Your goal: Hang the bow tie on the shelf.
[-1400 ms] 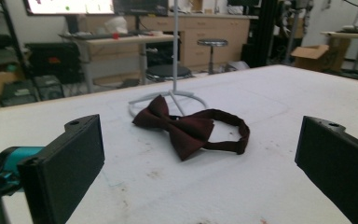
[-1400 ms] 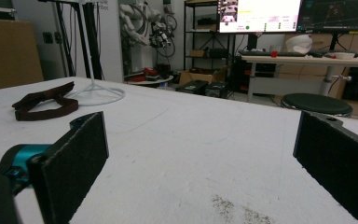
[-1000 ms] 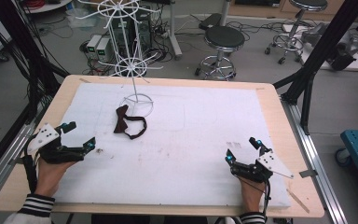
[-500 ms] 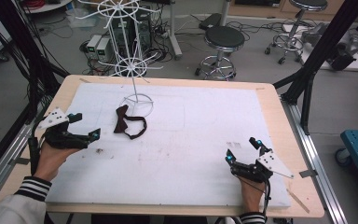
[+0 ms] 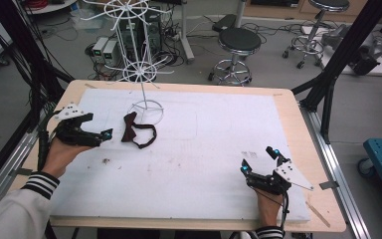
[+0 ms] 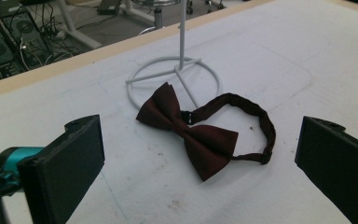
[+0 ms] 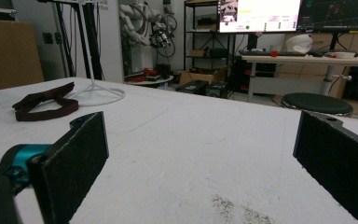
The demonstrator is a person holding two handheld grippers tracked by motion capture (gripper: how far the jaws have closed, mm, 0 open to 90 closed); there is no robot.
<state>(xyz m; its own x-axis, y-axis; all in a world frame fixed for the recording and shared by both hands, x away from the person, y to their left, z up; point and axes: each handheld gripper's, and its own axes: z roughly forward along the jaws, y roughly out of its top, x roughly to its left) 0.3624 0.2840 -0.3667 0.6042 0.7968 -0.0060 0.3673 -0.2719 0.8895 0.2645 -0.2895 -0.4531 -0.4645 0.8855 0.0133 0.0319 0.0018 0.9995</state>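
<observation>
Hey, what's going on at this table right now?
A person holds tongs in each hand over a white table. The left tongs, jaws open, point at a dark red bow tie lying beside the base of a white wire stand, not touching it yet. The right tongs rest open near the front right corner.

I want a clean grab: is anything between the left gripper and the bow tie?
Nothing visible. The left gripper, jaws open, faces the bow tie over bare white mat. The wire stand's ring base sits just behind the tie.
</observation>
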